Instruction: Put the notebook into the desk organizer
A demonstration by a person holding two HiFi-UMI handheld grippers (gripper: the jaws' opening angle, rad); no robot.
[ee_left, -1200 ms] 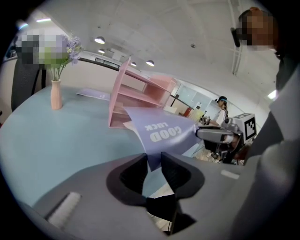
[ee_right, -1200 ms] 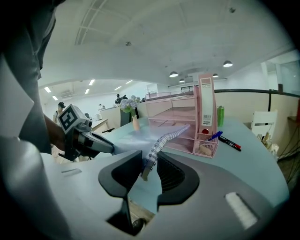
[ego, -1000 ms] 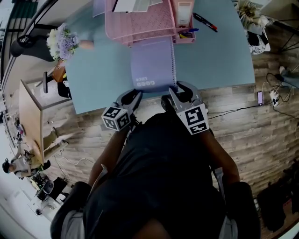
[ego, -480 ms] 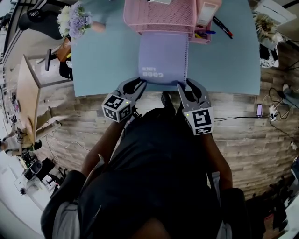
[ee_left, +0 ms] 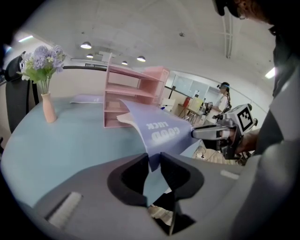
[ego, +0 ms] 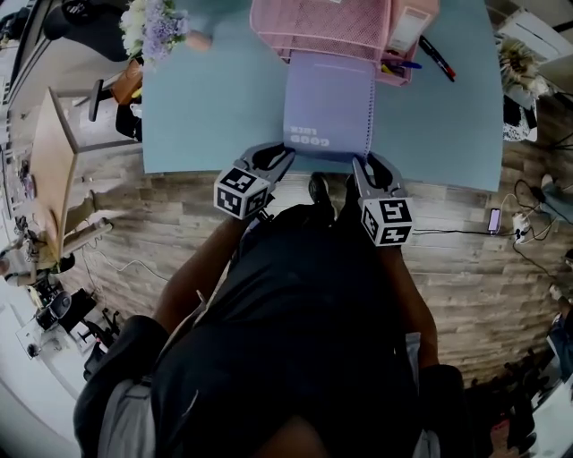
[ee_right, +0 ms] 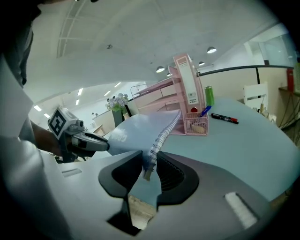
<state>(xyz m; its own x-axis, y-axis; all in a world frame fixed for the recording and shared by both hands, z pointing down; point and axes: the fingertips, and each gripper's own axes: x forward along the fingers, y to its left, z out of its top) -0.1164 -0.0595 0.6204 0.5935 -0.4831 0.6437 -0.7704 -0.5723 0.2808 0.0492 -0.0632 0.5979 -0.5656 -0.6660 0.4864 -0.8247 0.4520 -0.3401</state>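
A lilac spiral notebook (ego: 329, 103) is held just above the blue table (ego: 215, 107), and its far end reaches the pink desk organizer (ego: 322, 27). My left gripper (ego: 285, 154) is shut on the notebook's near left corner (ee_left: 159, 129), pads pinching the cover. My right gripper (ego: 363, 164) is shut on the near right corner at the wire spine (ee_right: 157, 138); its jaws have just been closing a little on it. In the left gripper view the gripper (ee_left: 152, 161) faces the organizer (ee_left: 131, 93). In the right gripper view the gripper (ee_right: 149, 164) faces the organizer (ee_right: 164, 101).
A mesh pen cup (ee_right: 196, 124) stands at the organizer's right with a marker (ee_right: 225, 118) lying beside it. A vase of flowers (ee_left: 44, 75) stands at the table's far left. The table's near edge (ego: 269, 170) runs just under both grippers, above wooden floor.
Both grippers have sunk a little with the notebook still held at its near corners. The notebook lies lower and closer to the organizer's mouth.
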